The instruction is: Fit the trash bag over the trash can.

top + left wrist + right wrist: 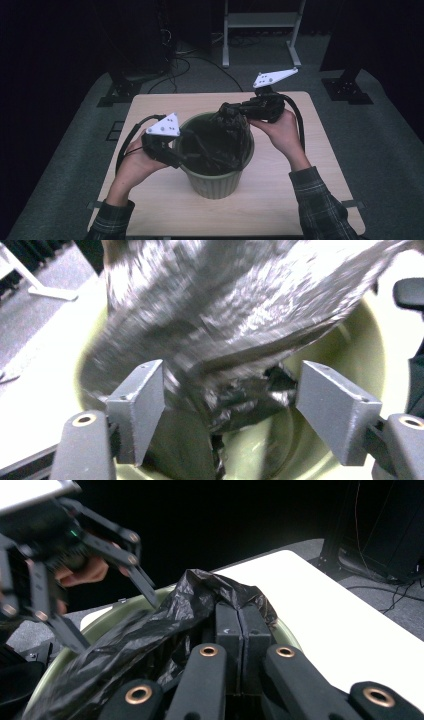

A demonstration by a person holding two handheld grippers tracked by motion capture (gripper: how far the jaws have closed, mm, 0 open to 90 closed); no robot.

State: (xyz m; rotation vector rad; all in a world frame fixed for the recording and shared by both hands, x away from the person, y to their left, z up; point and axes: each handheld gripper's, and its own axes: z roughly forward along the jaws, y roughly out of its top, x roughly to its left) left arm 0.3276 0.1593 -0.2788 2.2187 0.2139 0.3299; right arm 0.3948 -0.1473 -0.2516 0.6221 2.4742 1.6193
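Note:
A pale green bin (216,185) stands in the middle of the wooden table (280,210). A black plastic bag (227,132) hangs into it, bunched at the bin's far right rim. My right gripper (239,109) is shut on that bunched top of the bag (200,592), its two pads pressed together. My left gripper (186,150) sits at the bin's left rim, jaws wide open, reaching inside. In the left gripper view the bag (235,315) stretches across above the open fingers (137,405), over the bin's inner wall (360,355). In the right gripper view the left gripper (107,585) is at upper left.
Behind the table stand a white metal frame (260,30) and dark equipment with cables on the grey carpet (210,75). A black stand foot (347,90) sits at the right rear. Bare tabletop surrounds the bin on all sides.

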